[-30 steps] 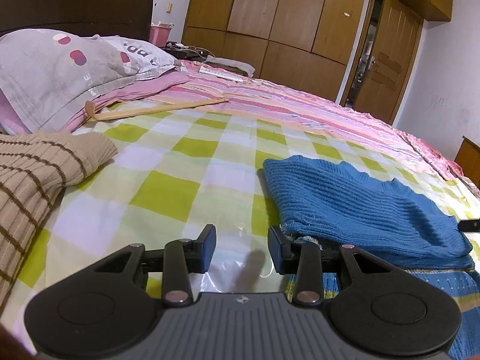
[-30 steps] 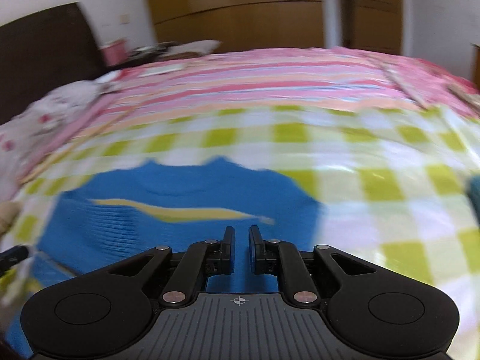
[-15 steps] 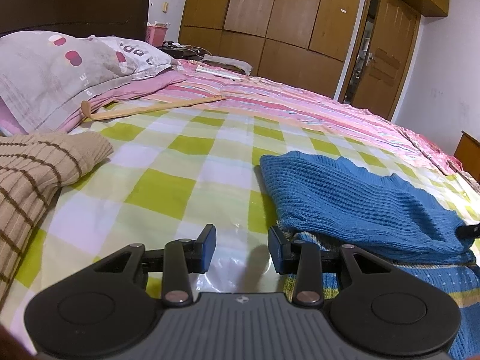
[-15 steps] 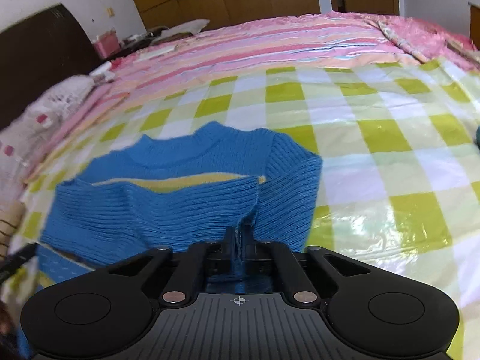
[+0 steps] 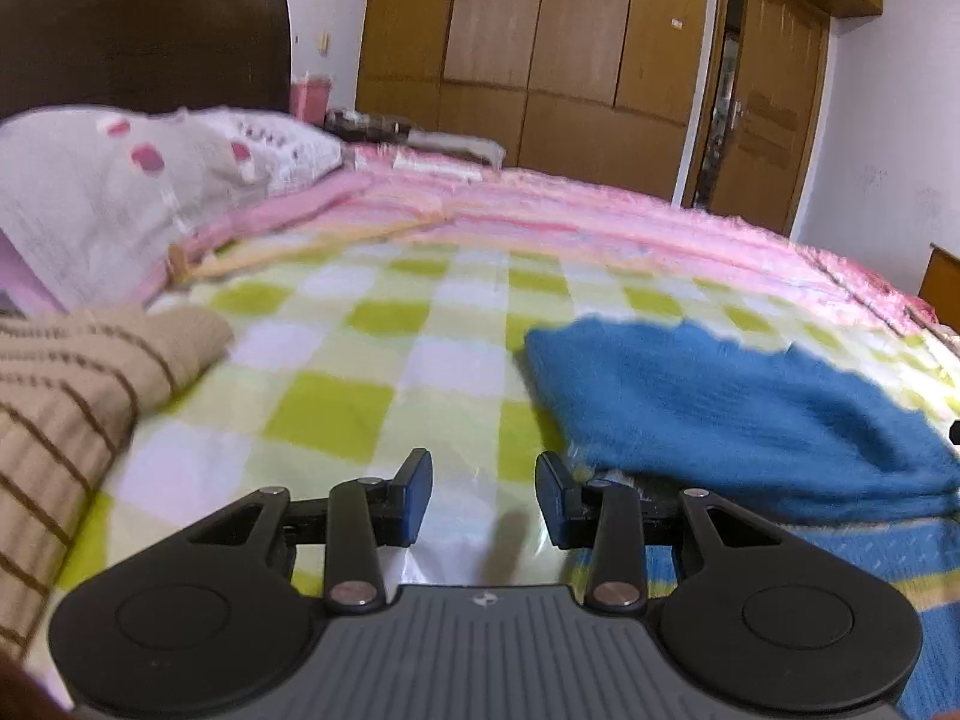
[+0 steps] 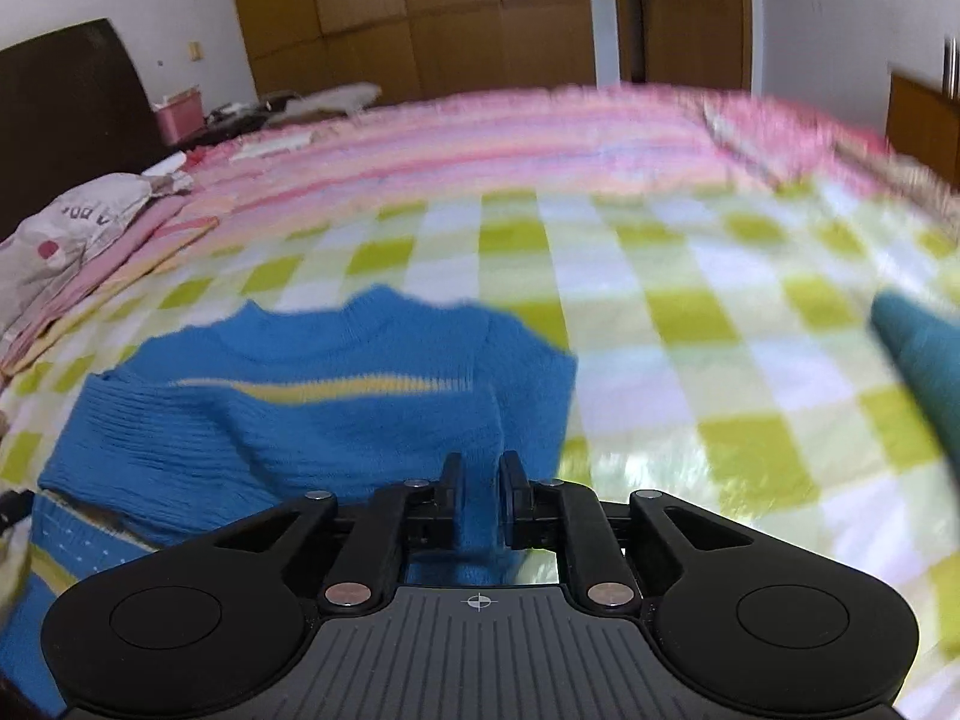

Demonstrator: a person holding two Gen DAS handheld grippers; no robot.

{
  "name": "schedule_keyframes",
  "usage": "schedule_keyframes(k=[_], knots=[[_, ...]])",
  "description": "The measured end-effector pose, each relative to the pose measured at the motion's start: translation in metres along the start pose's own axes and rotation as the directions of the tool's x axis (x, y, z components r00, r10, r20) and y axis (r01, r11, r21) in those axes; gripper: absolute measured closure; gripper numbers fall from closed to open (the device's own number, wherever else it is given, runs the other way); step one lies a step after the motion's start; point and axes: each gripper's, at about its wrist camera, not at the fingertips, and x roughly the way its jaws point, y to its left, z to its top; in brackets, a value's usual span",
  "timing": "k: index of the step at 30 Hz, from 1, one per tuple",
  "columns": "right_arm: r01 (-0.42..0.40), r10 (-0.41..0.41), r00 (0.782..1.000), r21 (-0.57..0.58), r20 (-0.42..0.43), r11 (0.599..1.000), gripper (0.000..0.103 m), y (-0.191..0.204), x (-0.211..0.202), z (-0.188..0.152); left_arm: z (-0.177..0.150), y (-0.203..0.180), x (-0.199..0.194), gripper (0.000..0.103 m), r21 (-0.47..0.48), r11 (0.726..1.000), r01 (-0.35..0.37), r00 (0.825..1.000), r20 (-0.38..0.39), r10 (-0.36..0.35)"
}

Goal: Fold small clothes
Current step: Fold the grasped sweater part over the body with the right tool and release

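A small blue knit sweater (image 6: 312, 420) with a yellow stripe lies on the green-checked sheet, its sleeves folded across the body. It also shows at the right of the left wrist view (image 5: 738, 414). My right gripper (image 6: 480, 483) has its fingers a little apart, with a fold of the sweater's sleeve between them. My left gripper (image 5: 483, 495) is open and empty, low over the sheet just left of the sweater's edge.
A tan sweater with brown stripes (image 5: 66, 396) lies at the left. Pillows (image 5: 138, 192) sit by the dark headboard. A teal garment (image 6: 924, 372) lies at the right edge. A pink striped blanket (image 6: 510, 138) covers the far bed. Wooden wardrobes stand behind.
My right gripper was shut on the sleeve half a second ago; its fingers have parted slightly and it has drawn back. My left gripper has stayed open and lifted slightly.
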Motion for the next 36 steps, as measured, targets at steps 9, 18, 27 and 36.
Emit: schedule_keyframes(k=[9, 18, 27, 36], knots=[[-0.119, 0.122, 0.991, -0.055, 0.054, 0.991, 0.086, 0.02, 0.011, 0.023, 0.037, -0.05, 0.038, 0.06, 0.084, 0.991, 0.107, 0.994, -0.025, -0.106], [-0.065, 0.064, 0.998, -0.048, -0.017, 0.997, 0.097, 0.009, 0.051, 0.007, 0.027, -0.061, 0.069, 0.055, 0.162, 0.986, 0.043, 0.996, -0.09, -0.029], [-0.034, 0.034, 0.999, 0.023, 0.016, 0.999, 0.086, -0.004, 0.033, 0.009, 0.032, -0.044, 0.039, 0.049, 0.106, 0.994, -0.009, 0.995, -0.1, 0.02], [-0.161, 0.162, 0.986, 0.007, -0.043, 0.987, 0.084, -0.003, -0.044, -0.031, -0.001, -0.025, -0.039, 0.049, 0.072, 0.996, 0.046, 0.98, -0.196, -0.031]])
